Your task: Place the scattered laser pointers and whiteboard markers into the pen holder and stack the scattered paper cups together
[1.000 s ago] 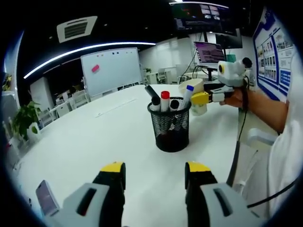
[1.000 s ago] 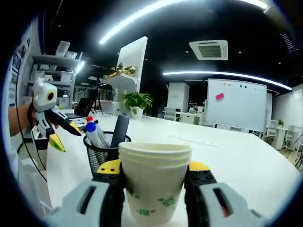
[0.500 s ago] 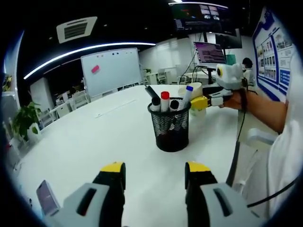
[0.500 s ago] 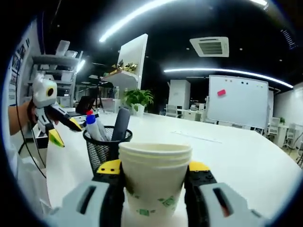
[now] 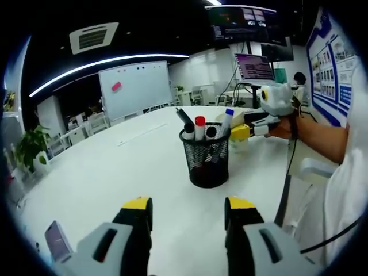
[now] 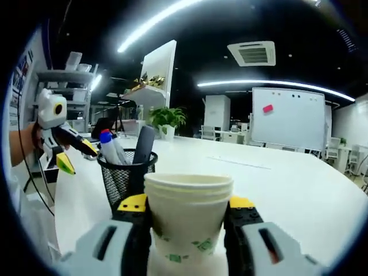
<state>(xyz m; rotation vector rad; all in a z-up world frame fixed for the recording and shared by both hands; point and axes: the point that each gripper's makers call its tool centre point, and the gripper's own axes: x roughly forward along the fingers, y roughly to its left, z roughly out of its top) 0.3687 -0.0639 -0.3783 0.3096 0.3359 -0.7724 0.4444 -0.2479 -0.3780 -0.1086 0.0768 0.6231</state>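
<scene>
Left gripper view: the left gripper hung low over the white table, its yellow-tipped jaws spread apart with nothing between them. Ahead of it the black mesh pen holder stood upright on the table, holding a red-capped marker, a blue-capped marker and dark pens whose kind could not be told. Beyond and to the right of the holder, the right gripper was carried in a person's hand, a pale cup barely visible at its jaws. A small dark device lay on the table at lower left. A whiteboard stood in the background.

Right gripper view: the right gripper was clenched on the stack of paper cups, its jaws pressed against both sides of the nested cups. The pen holder stood just behind and to the left of the stack, and the left gripper was visible farther left, jaws apart.
</scene>
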